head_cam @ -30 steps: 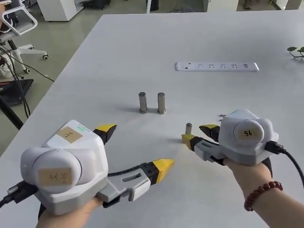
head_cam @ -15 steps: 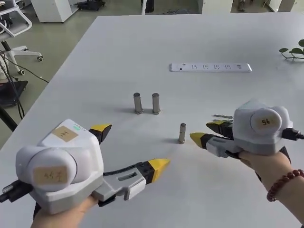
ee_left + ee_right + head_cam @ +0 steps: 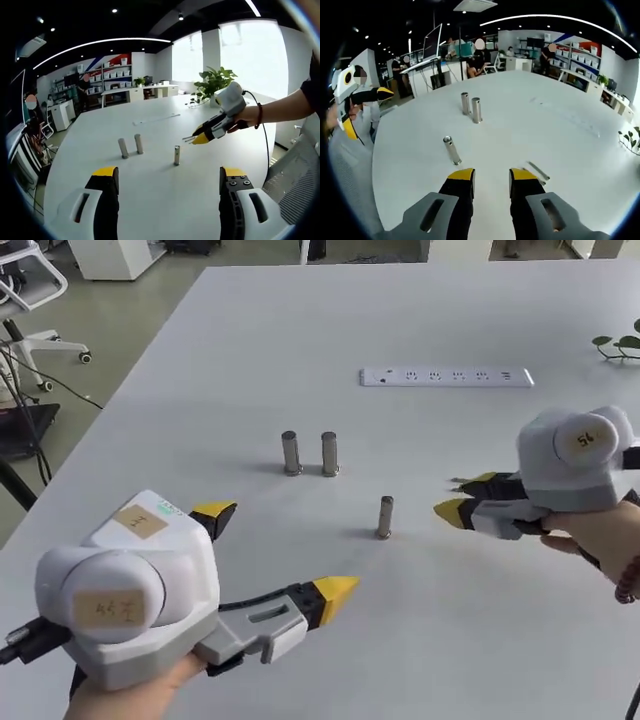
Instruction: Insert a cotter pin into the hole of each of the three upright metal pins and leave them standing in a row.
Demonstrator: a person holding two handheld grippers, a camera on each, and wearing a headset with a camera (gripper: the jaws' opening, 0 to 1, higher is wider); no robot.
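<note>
Handwriting on my tools' paper labels [image 3: 142, 523] is unreadable. My yellow-tipped left tool [image 3: 282, 549] gapes wide; my right tool [image 3: 465, 496] hovers slightly parted, empty.

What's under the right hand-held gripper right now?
Thin metal slivers, likely cotter pins, lie on the white table beneath the right hand-held gripper. One jaw covers their near ends, so I cannot count them.

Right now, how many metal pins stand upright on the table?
3. One pin and a second pin stand side by side; the third pin stands apart, nearer the right gripper.
</note>
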